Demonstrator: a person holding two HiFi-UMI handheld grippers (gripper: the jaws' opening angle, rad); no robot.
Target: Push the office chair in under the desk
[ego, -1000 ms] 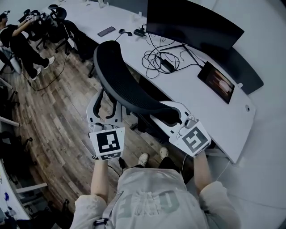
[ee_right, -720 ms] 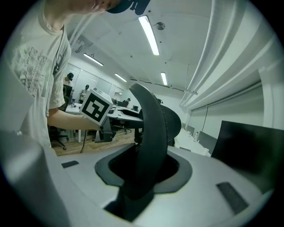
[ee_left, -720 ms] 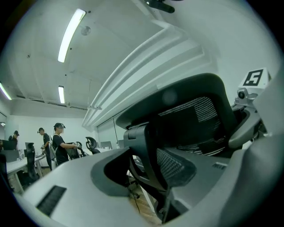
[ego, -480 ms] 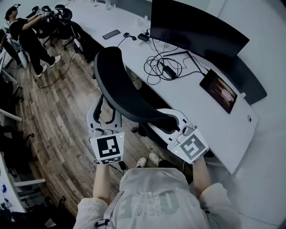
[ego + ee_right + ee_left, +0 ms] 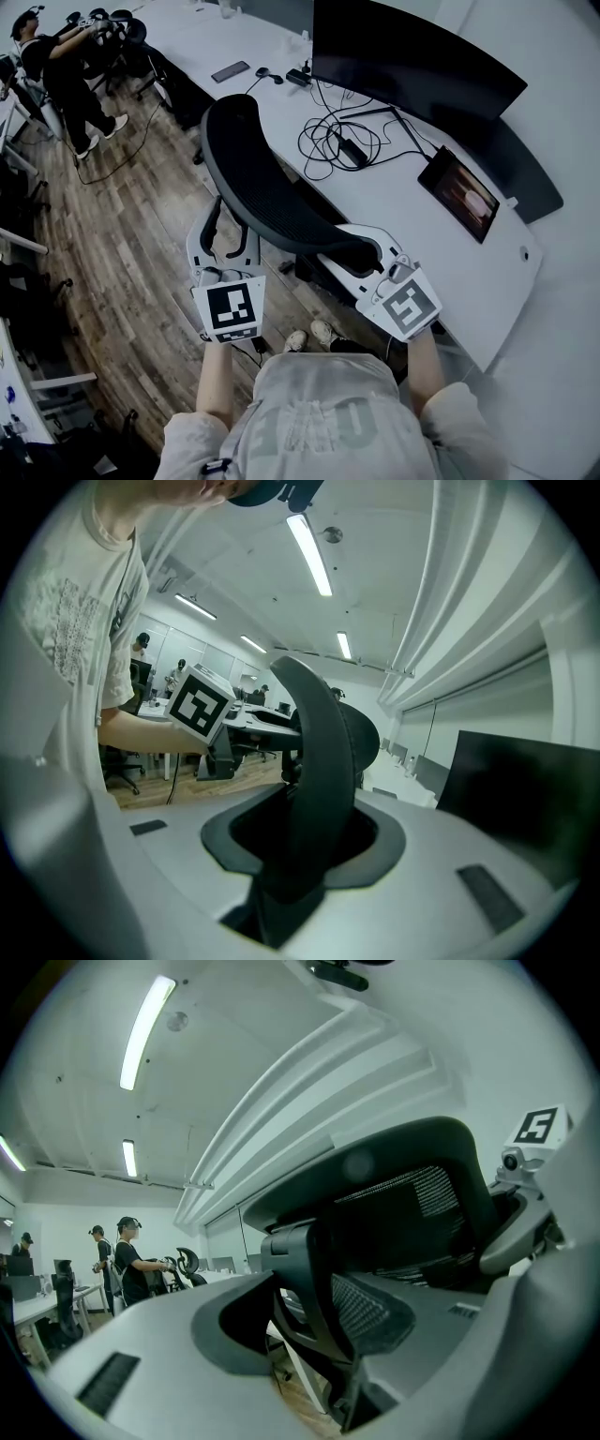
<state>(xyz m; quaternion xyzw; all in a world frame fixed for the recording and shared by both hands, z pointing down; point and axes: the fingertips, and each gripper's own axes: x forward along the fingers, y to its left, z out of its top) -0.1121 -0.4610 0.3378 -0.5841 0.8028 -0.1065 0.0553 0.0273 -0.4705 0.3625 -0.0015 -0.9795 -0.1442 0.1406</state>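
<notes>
The black mesh office chair [image 5: 258,183] stands with its back to me, close against the long white desk [image 5: 398,211]. My left gripper [image 5: 223,242] holds the left side of the backrest; in the left gripper view a black frame bar [image 5: 314,1297] sits pinched between its white jaws. At the backrest's right end, my right gripper [image 5: 372,248] is shut on the rim. In the right gripper view that dark curved rim [image 5: 319,761] runs up between the jaws. The seat and wheels are hidden below the backrest.
On the desk stand a wide dark monitor [image 5: 412,61], a tangle of cables [image 5: 337,141], a lit tablet [image 5: 459,192] and a phone [image 5: 230,70]. Another person [image 5: 56,66] stands at the far left among other chairs. Wooden floor [image 5: 122,253] lies to my left.
Both grippers keep their hold on the backrest. The chair and my hands have shifted only slightly against the desk.
</notes>
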